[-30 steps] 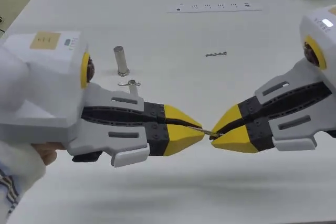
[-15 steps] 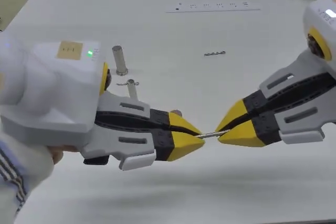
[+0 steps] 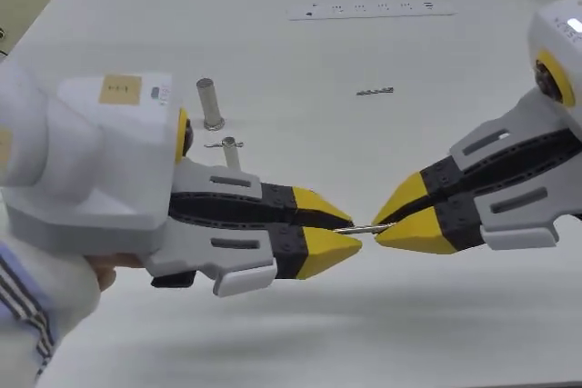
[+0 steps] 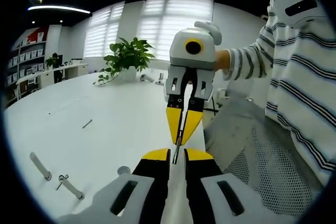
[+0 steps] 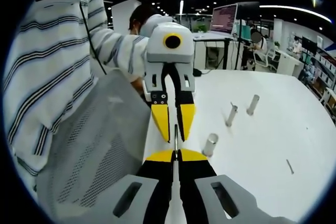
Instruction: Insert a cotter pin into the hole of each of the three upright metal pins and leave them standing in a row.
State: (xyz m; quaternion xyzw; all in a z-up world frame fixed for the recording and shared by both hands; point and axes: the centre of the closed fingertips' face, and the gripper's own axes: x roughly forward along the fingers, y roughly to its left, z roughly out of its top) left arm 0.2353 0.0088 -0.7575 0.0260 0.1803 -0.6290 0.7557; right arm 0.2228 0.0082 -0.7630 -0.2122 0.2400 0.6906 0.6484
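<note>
**Cotter pin spanning my two grippers, tip to tip**

My right gripper (image 5: 176, 153) has its jaws pressed together on one end of the cotter pin (image 5: 176, 136). The pin runs straight ahead into my left gripper (image 4: 177, 154), whose jaws stand slightly spread around the other end. The three metal pins (image 5: 210, 144) stand on the white table (image 5: 262, 140), ahead and right of my right gripper's tips

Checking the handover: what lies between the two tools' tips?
A cotter pin spans the gap, seen in the head view: the right tool is shut on one end; the other sits between the parted jaws of the left tool.
</note>
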